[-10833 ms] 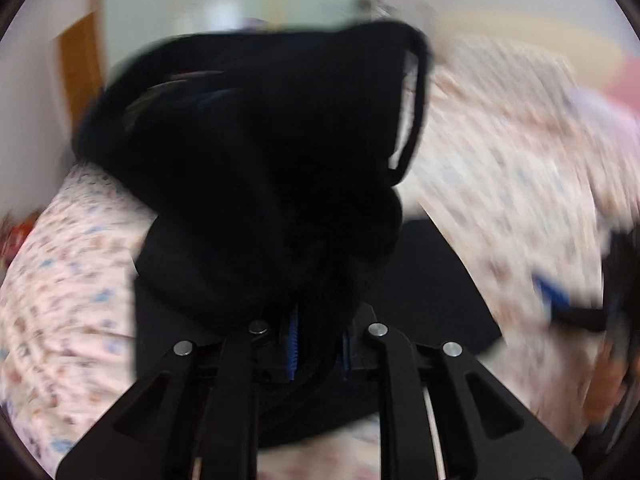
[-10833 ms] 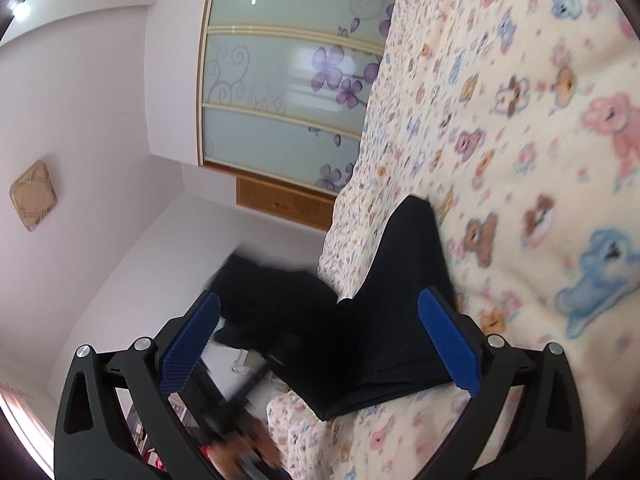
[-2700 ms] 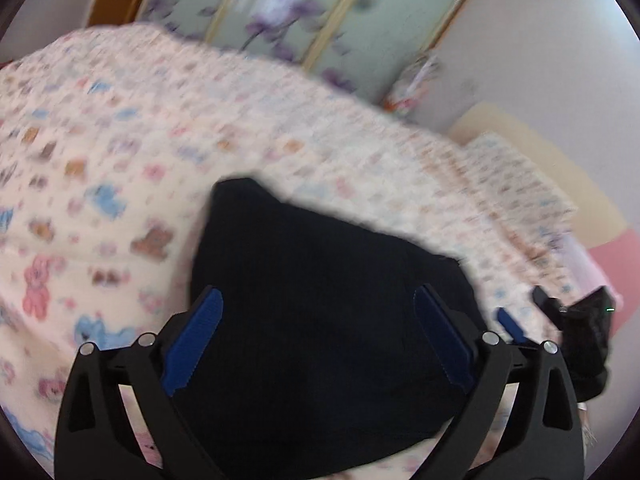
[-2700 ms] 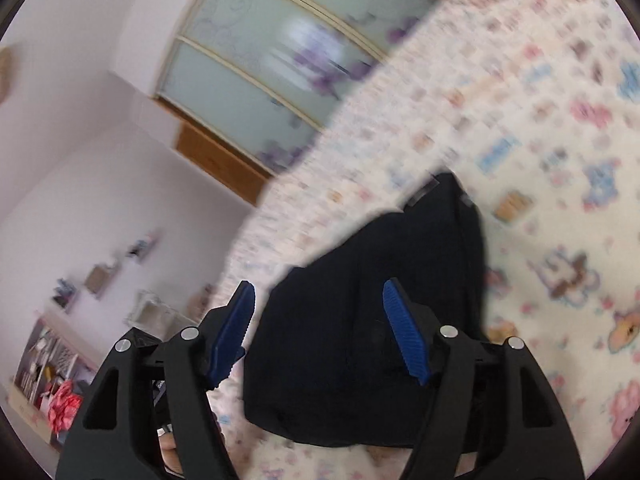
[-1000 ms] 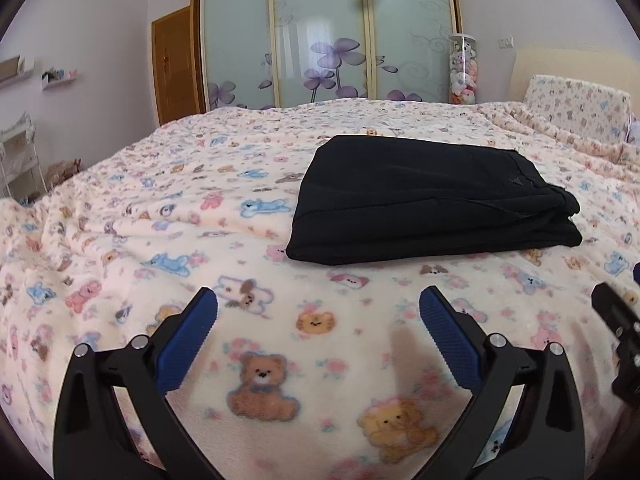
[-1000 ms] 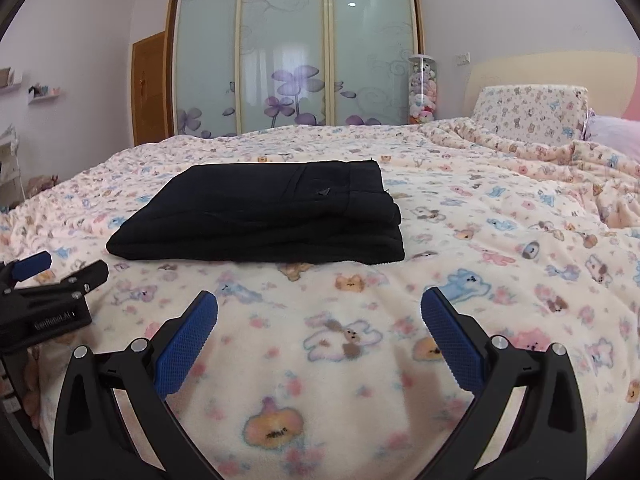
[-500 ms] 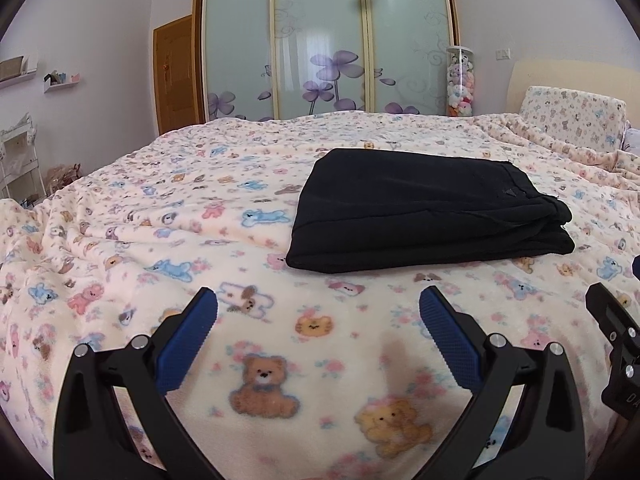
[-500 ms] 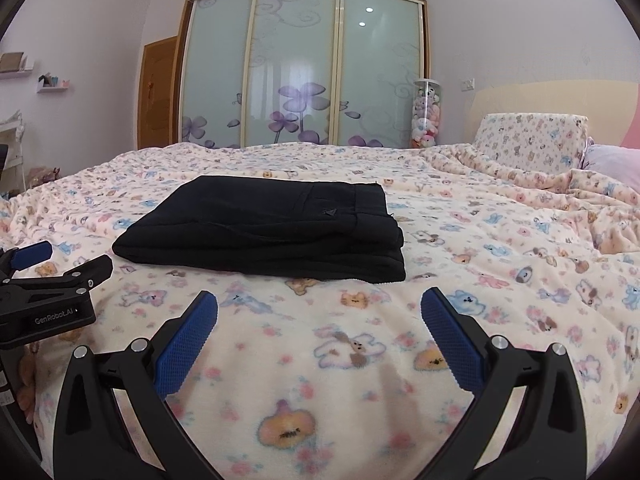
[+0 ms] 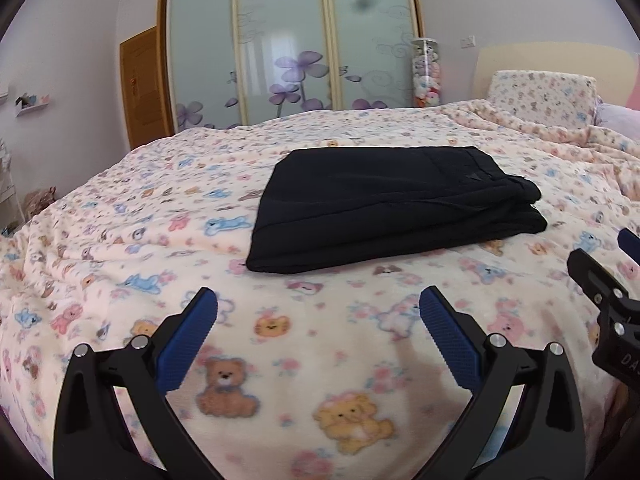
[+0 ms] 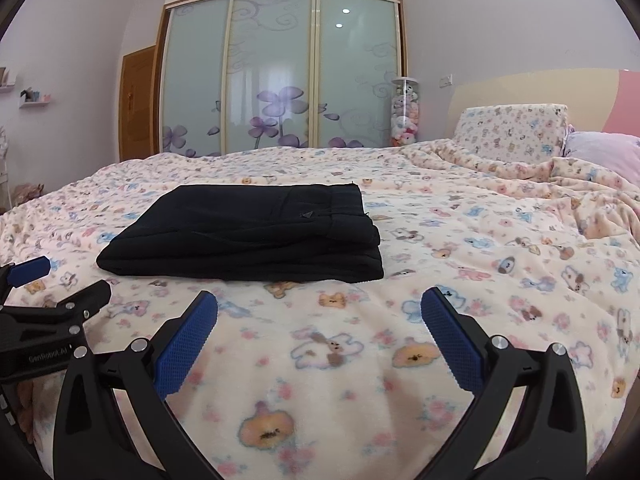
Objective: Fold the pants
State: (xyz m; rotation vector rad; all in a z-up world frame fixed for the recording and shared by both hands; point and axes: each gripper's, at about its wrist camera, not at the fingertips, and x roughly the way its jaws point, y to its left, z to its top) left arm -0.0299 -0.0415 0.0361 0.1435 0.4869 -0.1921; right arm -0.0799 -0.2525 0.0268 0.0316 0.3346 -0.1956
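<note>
The black pants (image 9: 384, 204) lie folded in a flat rectangular stack on the bear-print blanket (image 9: 132, 240), ahead of both grippers; they also show in the right wrist view (image 10: 256, 232). My left gripper (image 9: 318, 320) is open and empty, held above the blanket short of the pants. My right gripper (image 10: 319, 324) is open and empty too, on the near side of the pants. The right gripper shows at the right edge of the left wrist view (image 9: 608, 292); the left gripper shows at the left edge of the right wrist view (image 10: 48, 300).
A pillow (image 10: 512, 132) and bunched blanket (image 10: 580, 196) lie at the bed's right. Sliding glass wardrobe doors (image 10: 280, 76) with purple flowers stand behind the bed, beside a wooden door (image 10: 136, 104) and a tall jar of plush toys (image 10: 405, 112).
Both grippers have drawn back from the folded pants and risen a little over the last second. The pants lie still. Earlier the left gripper held the pants; it has let go.
</note>
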